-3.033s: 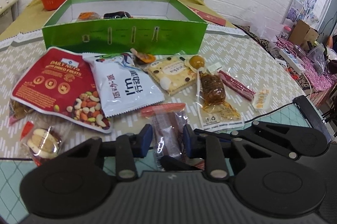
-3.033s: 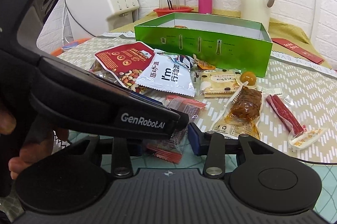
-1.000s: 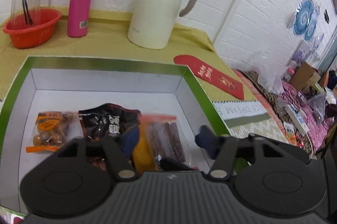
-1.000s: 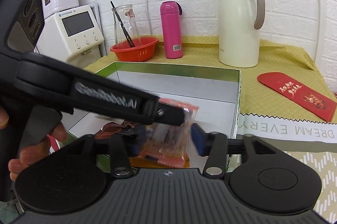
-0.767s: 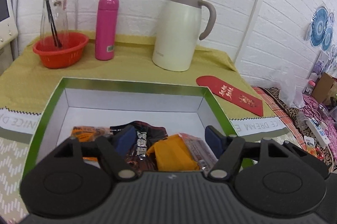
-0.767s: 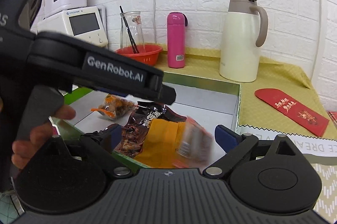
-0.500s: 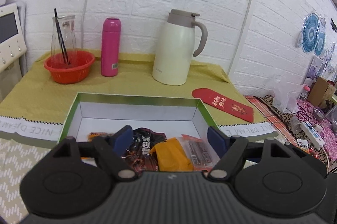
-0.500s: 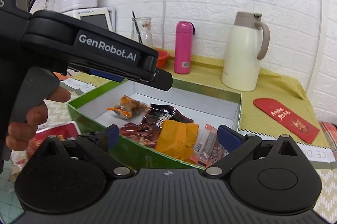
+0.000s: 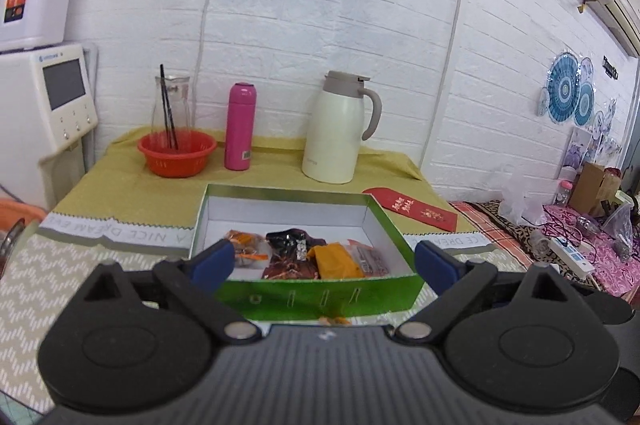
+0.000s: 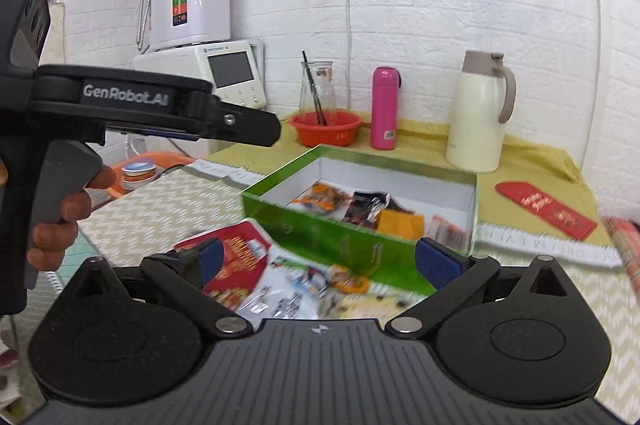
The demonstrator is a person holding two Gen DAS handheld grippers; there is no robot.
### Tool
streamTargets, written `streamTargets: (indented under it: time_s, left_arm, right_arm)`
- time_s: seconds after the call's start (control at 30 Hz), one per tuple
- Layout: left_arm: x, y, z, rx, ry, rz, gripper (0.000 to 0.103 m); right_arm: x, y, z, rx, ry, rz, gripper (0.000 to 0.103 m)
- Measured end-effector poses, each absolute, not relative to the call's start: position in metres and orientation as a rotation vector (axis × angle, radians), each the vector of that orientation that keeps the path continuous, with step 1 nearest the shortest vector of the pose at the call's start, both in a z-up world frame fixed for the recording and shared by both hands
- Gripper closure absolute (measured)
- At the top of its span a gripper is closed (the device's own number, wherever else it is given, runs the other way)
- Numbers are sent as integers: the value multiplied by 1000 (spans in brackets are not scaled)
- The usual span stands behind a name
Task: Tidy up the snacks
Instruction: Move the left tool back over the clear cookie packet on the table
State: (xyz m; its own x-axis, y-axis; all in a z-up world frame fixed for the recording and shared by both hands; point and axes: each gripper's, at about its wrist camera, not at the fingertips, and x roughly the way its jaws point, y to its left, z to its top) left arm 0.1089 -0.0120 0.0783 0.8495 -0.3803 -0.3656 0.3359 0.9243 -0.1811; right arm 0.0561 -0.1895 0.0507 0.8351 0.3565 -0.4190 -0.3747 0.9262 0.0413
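The green box (image 9: 316,295) stands open with several snack packets inside: an orange-brown one (image 9: 246,245), a dark one (image 9: 288,249), an orange one (image 9: 334,259) and a clear red-edged one (image 9: 370,257). My left gripper (image 9: 323,263) hovers in front of and above the box, its jaws opening wide with nothing between them. My right gripper (image 10: 323,261) is open and empty too, back from the box (image 10: 320,229). Below it on the table lie a red nut bag (image 10: 240,257), a white bag (image 10: 280,289) and a small orange candy (image 10: 348,279).
Behind the box stand a pink bottle (image 9: 239,127), a white jug (image 9: 340,129) and an orange basket (image 9: 176,151) holding a glass carafe. A red envelope (image 9: 412,209) lies to the right. A white appliance (image 10: 224,69) stands at the left. A hand (image 10: 60,217) grips the left gripper's handle.
Both grippers let go of the clear red-edged packet, which now lies in the box. Both pulled back and up from the box, and their jaws spread wider.
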Motion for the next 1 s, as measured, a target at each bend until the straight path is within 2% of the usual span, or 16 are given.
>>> streamTargets:
  time_s: [0.2, 0.43, 0.87, 0.93, 1.0]
  left_arm:
    - [71, 19, 48, -149, 453, -324, 8]
    - [48, 52, -6, -197, 588, -347, 8]
    - [90, 85, -27, -151, 715, -352, 8]
    - [99, 88, -26, -170, 743, -394, 11]
    - [109, 91, -28, -174, 769, -416, 23]
  right_arm:
    - [22, -181, 27, 23, 446, 374, 0]
    - [14, -153, -10, 100, 583, 415, 0]
    - [40, -85, -31, 3, 672, 452, 0]
    - [49, -75, -33, 18, 678, 469, 0]
    - [57, -67, -36, 29, 679, 469, 0]
